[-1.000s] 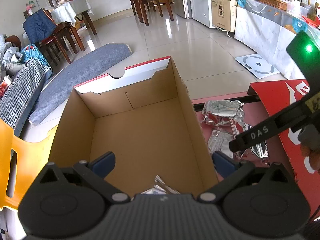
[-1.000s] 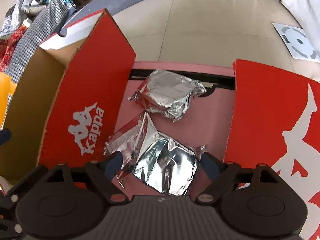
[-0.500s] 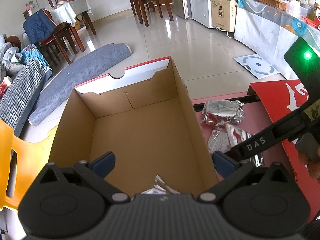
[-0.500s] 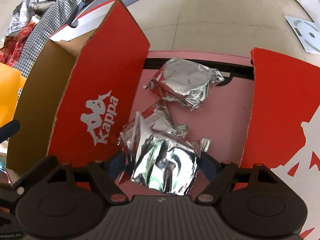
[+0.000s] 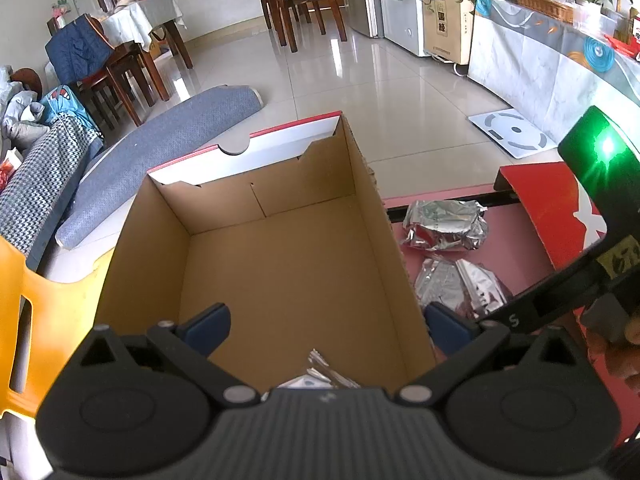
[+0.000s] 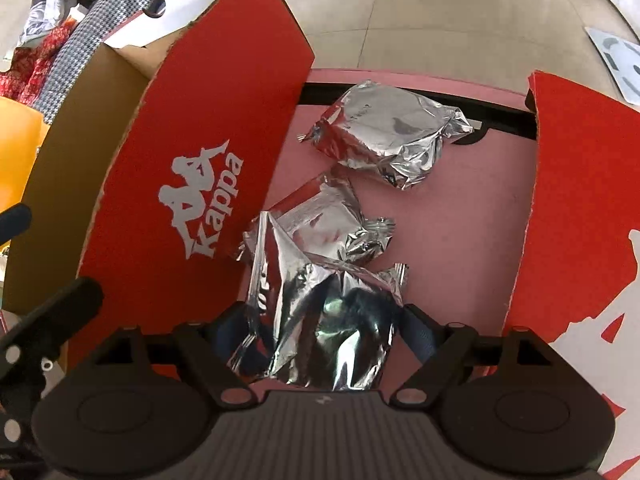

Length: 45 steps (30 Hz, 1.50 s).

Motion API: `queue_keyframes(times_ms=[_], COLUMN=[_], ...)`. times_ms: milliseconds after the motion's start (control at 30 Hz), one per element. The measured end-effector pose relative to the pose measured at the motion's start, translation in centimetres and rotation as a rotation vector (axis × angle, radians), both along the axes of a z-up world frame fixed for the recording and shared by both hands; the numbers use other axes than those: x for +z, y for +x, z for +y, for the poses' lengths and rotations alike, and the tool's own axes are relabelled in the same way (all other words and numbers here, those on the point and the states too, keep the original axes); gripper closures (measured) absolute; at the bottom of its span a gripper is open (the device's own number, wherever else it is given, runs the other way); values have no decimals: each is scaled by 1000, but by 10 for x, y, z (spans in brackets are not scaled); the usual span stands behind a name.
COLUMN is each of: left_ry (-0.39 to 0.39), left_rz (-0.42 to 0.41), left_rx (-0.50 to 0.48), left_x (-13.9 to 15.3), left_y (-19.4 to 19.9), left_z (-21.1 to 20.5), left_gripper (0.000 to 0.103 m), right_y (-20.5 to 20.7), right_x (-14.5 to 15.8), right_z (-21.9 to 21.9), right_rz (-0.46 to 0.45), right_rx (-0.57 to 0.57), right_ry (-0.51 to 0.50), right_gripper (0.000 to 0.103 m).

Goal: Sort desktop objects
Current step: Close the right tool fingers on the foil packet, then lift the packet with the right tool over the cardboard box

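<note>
Bright daylight is glaring off the glossy floor tiles (image 5: 320, 64) and the crinkled foil packets (image 6: 328, 320); a green lamp (image 5: 606, 146) is flaring, and fisheye bending is darkening every corner.

There are three silver foil packets (image 6: 390, 132) (image 6: 334, 220) (image 6: 332, 328) on the pink tabletop (image 6: 460, 232), one more foil packet (image 5: 320, 372) inside a box, and two red cardboard boxes (image 6: 192, 184) (image 6: 580, 200).

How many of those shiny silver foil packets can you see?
4, possibly more hidden. One crumpled silver foil packet lies farthest on the pink surface, one mid-table, one between the right gripper fingers, one inside the brown cardboard box.
</note>
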State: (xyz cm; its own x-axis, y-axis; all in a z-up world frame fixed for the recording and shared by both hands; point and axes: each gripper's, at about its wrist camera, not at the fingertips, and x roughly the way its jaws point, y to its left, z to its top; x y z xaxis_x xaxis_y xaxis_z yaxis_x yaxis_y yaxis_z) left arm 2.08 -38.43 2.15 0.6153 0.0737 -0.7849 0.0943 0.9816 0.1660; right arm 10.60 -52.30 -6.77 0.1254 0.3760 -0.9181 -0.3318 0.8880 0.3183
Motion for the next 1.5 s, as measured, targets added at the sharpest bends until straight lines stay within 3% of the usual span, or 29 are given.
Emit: queue_keyframes(times_ms=[67,100,233,700,1067,1500], left_ry=[0,-1,0,-9,-38,-48], left_rz=[0,1,0,-10,-37,-67], left_rx=[0,0,-1,-3,-4,-11], left_x=[0,0,0,3,9,15], left_y=[0,0,-1,-2,-3,-6], left_z=[0,0,0,2,6,9], left_gripper=[0,0,0,0,0,0], right_y=[0,0,0,0,-2,-13], right_x=[0,0,-1,20,54,91], right_z=[-1,-2,-5,-10,-15,-1], right_rz=[7,14,27,-34,-121,-212], right_rx=[-6,-10,-20,-53,-127,-117], right_ry=[15,27,47,58,111,174], right_gripper=[28,36,40,40,40,40])
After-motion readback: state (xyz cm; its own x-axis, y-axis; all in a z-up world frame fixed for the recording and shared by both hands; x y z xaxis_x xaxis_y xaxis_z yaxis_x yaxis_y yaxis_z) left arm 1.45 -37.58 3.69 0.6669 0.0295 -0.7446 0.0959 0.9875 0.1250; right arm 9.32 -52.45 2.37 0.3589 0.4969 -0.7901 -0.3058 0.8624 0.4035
